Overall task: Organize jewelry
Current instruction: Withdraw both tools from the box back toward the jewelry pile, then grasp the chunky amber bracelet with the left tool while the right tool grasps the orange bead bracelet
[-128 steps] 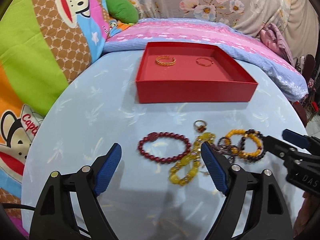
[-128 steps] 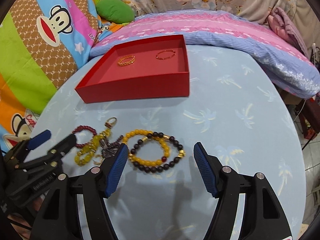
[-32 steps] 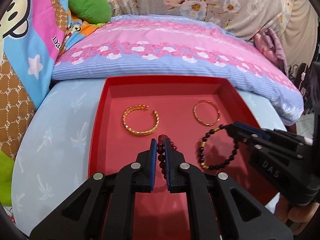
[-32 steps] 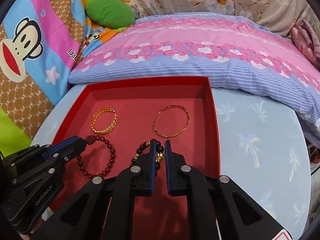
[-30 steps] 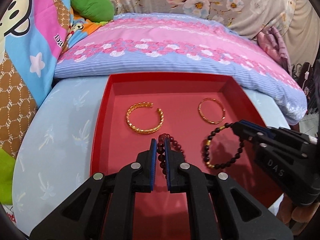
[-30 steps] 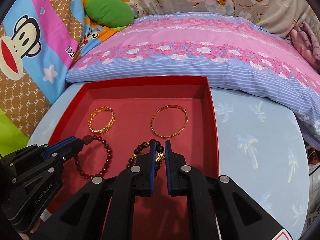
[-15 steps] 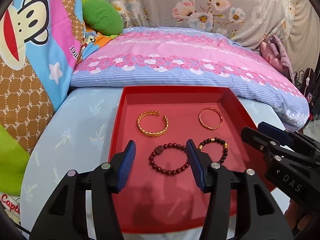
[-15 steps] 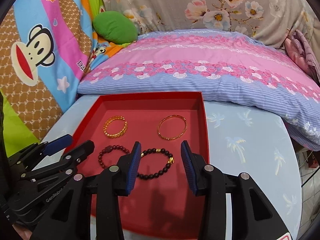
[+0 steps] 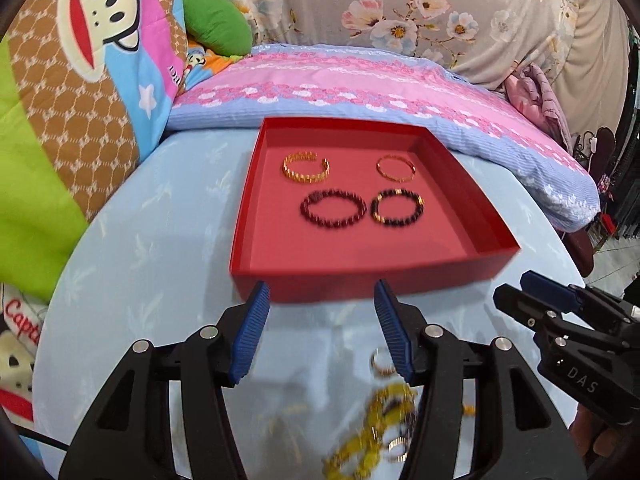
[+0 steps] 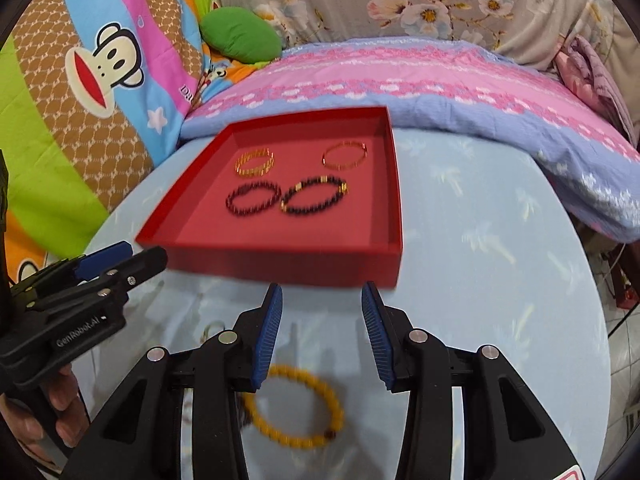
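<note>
A red tray sits on the pale blue round table. In it lie a gold cuff, a thin gold bangle, a dark red bead bracelet and a black bead bracelet. My left gripper is open and empty, just short of the tray's front wall. My right gripper is also open and empty. Below it lies a yellow bead bracelet. A ring and blurred yellow jewelry lie under the left fingers.
A pink and blue pillow lies behind the tray. A cartoon monkey blanket and a green cushion rise at the left. The table's round edge drops off at the right. A hand holds the left gripper.
Both grippers opened and let go of the dark red and black bracelets, which now lie in the tray. Both then drew back to the near side of the tray.
</note>
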`<state>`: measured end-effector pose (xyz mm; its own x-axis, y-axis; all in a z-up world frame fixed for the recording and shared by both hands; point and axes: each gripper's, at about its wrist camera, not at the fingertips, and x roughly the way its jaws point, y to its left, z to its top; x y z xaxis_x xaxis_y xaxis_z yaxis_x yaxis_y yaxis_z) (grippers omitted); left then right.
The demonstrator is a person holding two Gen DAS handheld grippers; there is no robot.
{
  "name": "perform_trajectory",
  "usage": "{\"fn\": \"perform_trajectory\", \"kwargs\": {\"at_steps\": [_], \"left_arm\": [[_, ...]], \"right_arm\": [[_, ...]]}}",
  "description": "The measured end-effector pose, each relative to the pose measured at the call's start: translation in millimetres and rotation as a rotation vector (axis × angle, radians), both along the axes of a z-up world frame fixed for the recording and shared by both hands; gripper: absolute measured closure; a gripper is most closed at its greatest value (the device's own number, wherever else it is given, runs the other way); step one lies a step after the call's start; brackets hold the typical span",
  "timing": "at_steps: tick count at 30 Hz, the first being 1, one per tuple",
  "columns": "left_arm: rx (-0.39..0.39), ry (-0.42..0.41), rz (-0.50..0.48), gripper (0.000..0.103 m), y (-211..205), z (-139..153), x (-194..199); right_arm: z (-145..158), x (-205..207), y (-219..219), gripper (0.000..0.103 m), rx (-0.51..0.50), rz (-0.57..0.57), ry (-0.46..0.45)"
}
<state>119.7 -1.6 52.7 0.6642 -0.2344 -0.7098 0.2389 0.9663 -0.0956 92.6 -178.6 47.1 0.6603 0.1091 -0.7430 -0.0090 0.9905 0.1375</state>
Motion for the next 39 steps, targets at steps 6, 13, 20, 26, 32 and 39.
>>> {"fn": "perform_trajectory", "kwargs": {"at_steps": [6, 13, 20, 26, 32, 39], "left_arm": [[-0.029, 0.039, 0.003, 0.051, 9.4, -14.0, -35.4], [-0.015, 0.05, -0.007, 0.05, 7.0, -31.3, -65.5], [0.014, 0.025, -0.027, 0.046, -0.4, -37.3, -76.2], [0.033, 0.037, -0.026, 0.046, -0.6, -43.5, -73.7], [0.059, 0.061, -0.042, 0.05, -4.3, -51.7, -69.4], [0.092, 0.07, -0.057, 0.058, -12.8, -55.1, -61.6]], "right_arm": [[-20.5, -28.7, -4.1, 0.062, 0.026, -0.02, 0.044], [-35.2, -43.4, -9.6, 0.062, 0.038, -0.061, 0.066], [-40.5, -46.8, -5.7, 0.062, 0.018, -0.059, 0.067], [-43.4, -46.5, 0.9, 0.064, -0.017, -0.05, 0.065], [-44.3, -44.8, 9.6, 0.064, -0.074, -0.035, 0.059], [-45.3, -40.9, 18.0, 0.073, -0.136, -0.017, 0.058]]}}
